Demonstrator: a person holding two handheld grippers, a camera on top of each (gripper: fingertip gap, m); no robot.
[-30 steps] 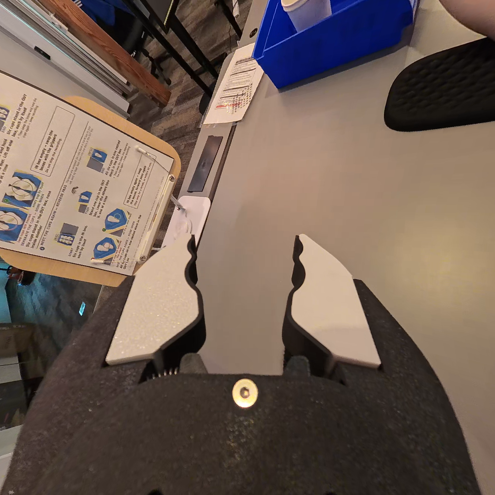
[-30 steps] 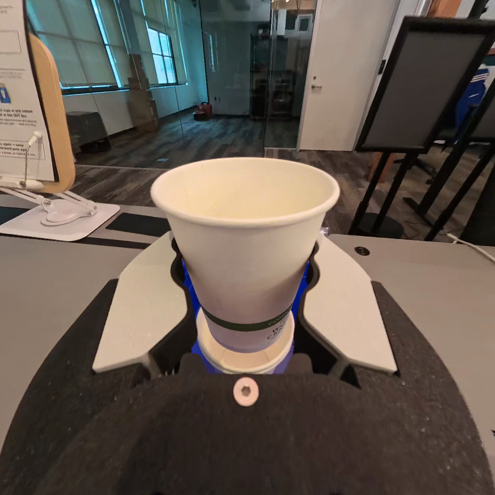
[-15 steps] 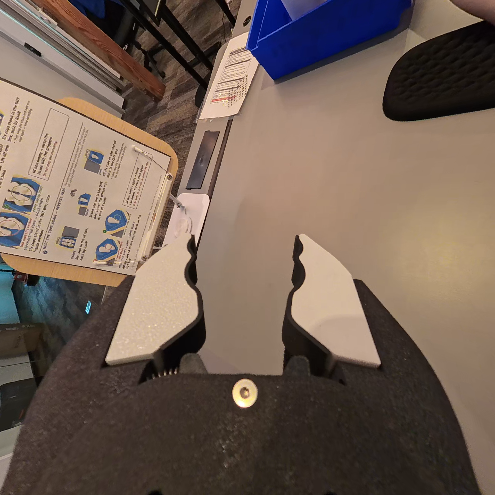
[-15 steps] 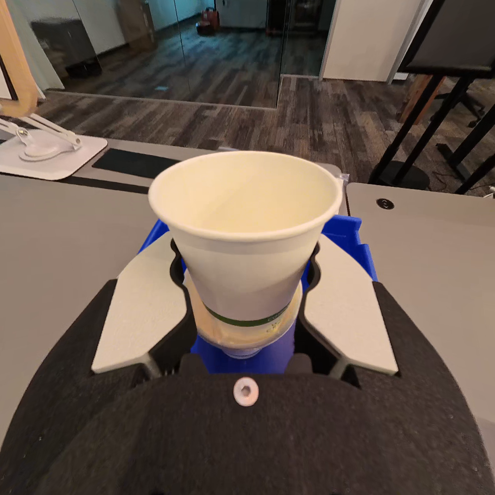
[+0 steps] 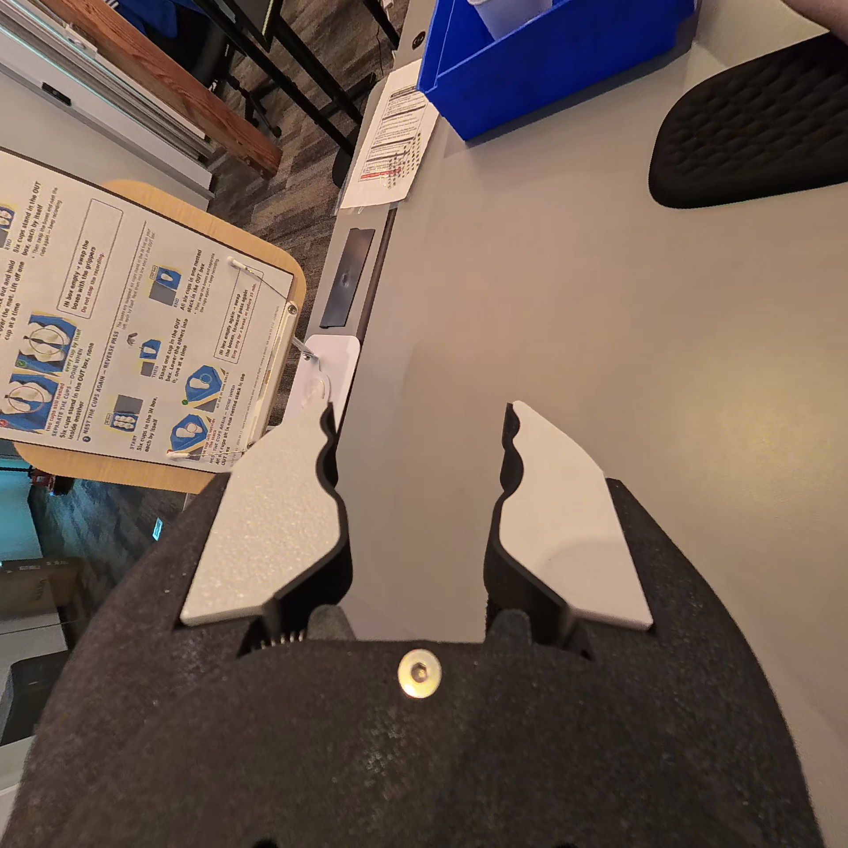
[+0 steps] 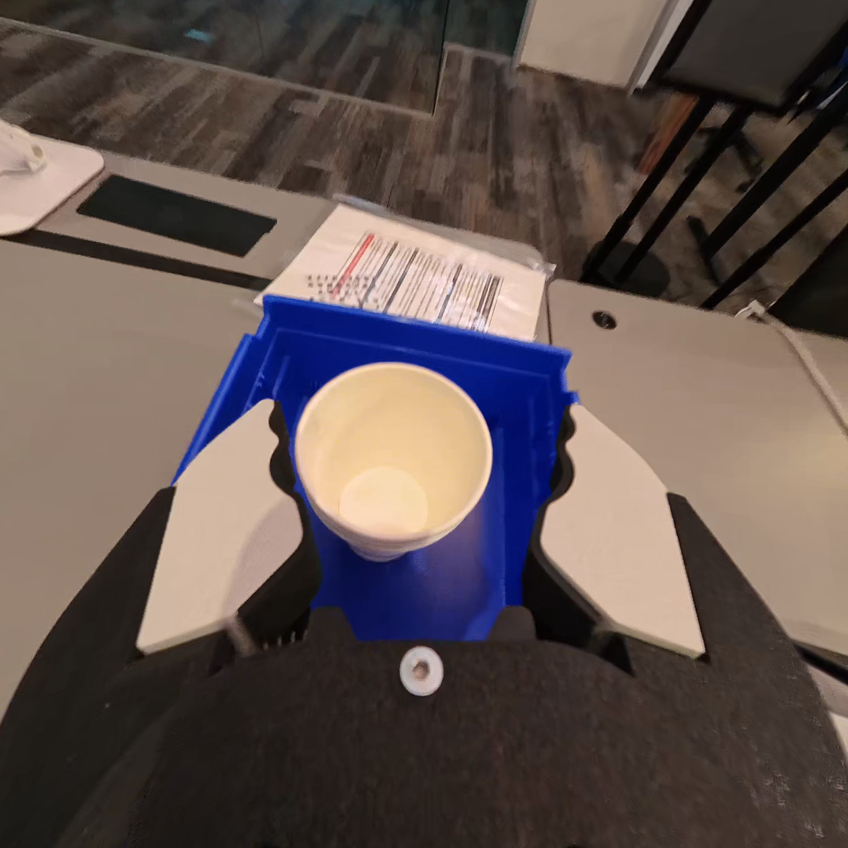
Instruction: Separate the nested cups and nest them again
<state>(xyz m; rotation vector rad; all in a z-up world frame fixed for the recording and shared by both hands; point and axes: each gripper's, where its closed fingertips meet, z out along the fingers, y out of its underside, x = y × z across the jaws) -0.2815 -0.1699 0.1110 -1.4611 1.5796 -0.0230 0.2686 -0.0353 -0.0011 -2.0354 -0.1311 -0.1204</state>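
Note:
In the right wrist view a white paper cup stands upright, nested in other cups whose rims show below it, inside the blue bin. My right gripper is above it with its jaws wide apart. The left pad is near the rim and the right pad is well clear, so neither presses on the cup. My left gripper is open and empty above the bare grey table. The blue bin also shows in the left wrist view at the top.
A printed sheet in a plastic sleeve lies behind the bin. An instruction board on a white stand is off the table's left edge. A black dimpled pad lies at the upper right of the left wrist view.
My right gripper held the cup, lowered it into the cup below in the bin, then opened and let it go. My left gripper stayed open and barely moved.

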